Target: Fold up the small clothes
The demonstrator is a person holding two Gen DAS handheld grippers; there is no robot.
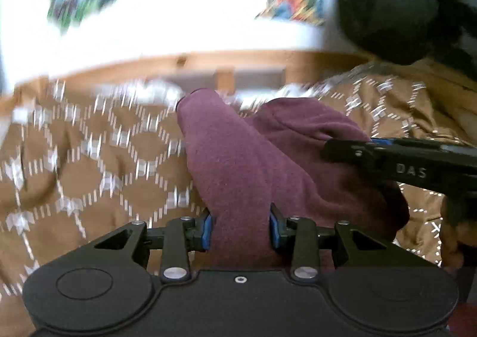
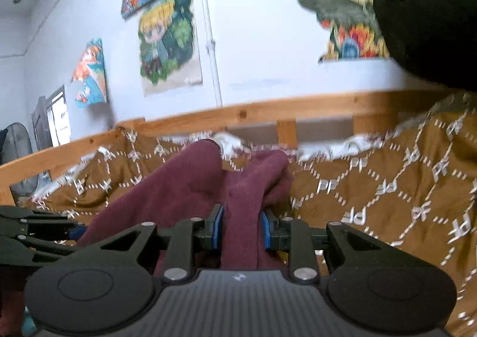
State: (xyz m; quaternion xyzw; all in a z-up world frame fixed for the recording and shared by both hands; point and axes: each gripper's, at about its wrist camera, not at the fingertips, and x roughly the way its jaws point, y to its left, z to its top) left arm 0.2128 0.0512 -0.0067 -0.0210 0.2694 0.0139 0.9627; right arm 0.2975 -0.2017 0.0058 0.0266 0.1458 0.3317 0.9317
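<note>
A small maroon fleece garment [image 1: 238,158] lies bunched on a brown patterned bedspread [image 1: 89,158]. My left gripper [image 1: 241,229] is shut on a fold of it between its blue pads. My right gripper [image 2: 242,228] is shut on another fold of the same garment [image 2: 190,185], which rises in two humps ahead of it. The right gripper's black body shows in the left wrist view [image 1: 402,161], close on the right. The left gripper's body shows at the left edge of the right wrist view [image 2: 32,232].
A wooden bed rail [image 2: 268,112] runs behind the bedspread [image 2: 387,188]. The white wall [image 2: 253,39] carries several colourful posters. A dark soft object [image 2: 429,15] hangs at the upper right, also showing in the left wrist view [image 1: 402,0].
</note>
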